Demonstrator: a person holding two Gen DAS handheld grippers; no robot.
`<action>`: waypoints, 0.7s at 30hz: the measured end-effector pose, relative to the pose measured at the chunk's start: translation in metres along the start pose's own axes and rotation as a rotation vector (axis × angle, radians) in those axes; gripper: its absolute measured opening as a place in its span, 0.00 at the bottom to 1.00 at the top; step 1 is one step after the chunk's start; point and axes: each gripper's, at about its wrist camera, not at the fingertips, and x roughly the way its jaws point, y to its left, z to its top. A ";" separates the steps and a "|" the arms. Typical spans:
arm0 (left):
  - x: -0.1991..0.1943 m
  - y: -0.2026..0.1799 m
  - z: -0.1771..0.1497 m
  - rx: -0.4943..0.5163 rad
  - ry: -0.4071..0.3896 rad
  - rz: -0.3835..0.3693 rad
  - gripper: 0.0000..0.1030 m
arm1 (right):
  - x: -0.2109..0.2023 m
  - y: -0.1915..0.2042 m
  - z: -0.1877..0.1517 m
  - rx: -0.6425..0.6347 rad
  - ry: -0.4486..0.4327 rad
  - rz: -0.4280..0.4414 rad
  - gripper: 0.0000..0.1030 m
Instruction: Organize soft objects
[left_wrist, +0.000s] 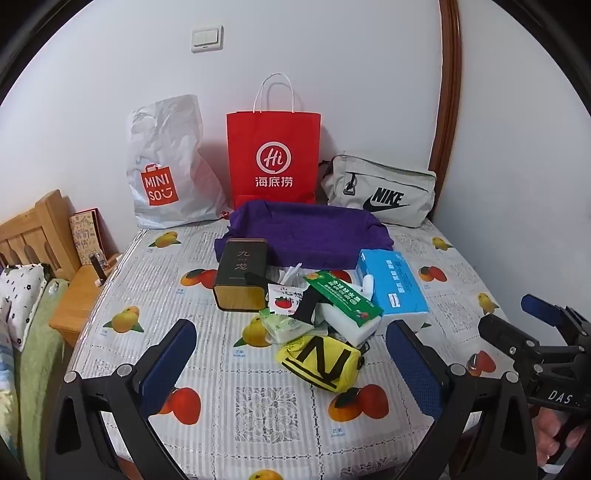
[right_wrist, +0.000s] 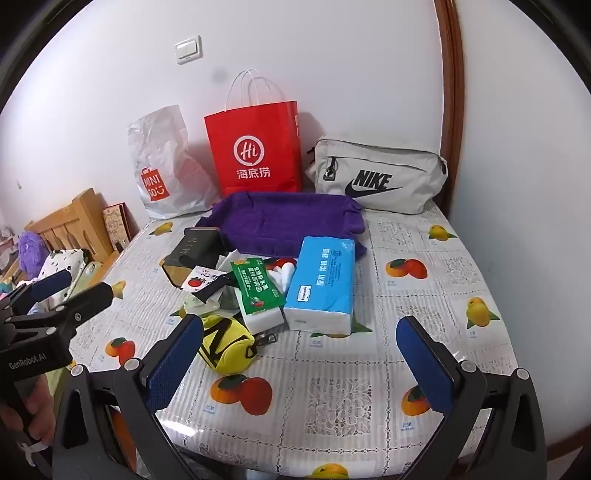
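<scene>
MINISO bag (left_wrist: 162, 173) at 11 o'clock, red Hi bag (left_wrist: 273, 155) at 12, NIKE pouch (left_wrist: 380, 192) at 1, fruit-print tablecloth (left_wrist: 229, 406), white wall (left_wrist: 332, 55), left gripper (left_wrist: 291, 363) and right gripper (right_wrist: 301, 354) fingers spread, empty

"MINISO" is printed on the white plastic bag (left_wrist: 162, 166), and "Hi 海底捞" on the red paper bag (left_wrist: 273, 155). "NIKE" marks the grey pouch (left_wrist: 380, 192). "GenRobot.AI" stands on the left tool (right_wrist: 27, 365) body.

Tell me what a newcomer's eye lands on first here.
The red paper bag standing against the wall at the back, between the white Miniso bag and the grey Nike pouch. Next, the jumbled pile mid-table: blue tissue pack, yellow pouch, dark tin, before the purple cloth.
</scene>
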 end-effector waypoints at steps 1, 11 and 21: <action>-0.001 0.001 0.000 -0.004 -0.002 -0.002 1.00 | 0.000 0.000 0.000 -0.001 -0.002 -0.002 1.00; -0.011 0.003 0.003 -0.001 0.002 0.000 1.00 | -0.005 0.005 -0.001 0.003 -0.007 -0.001 1.00; -0.009 0.003 0.001 0.003 0.004 -0.001 1.00 | -0.006 0.005 0.001 0.005 -0.009 0.009 1.00</action>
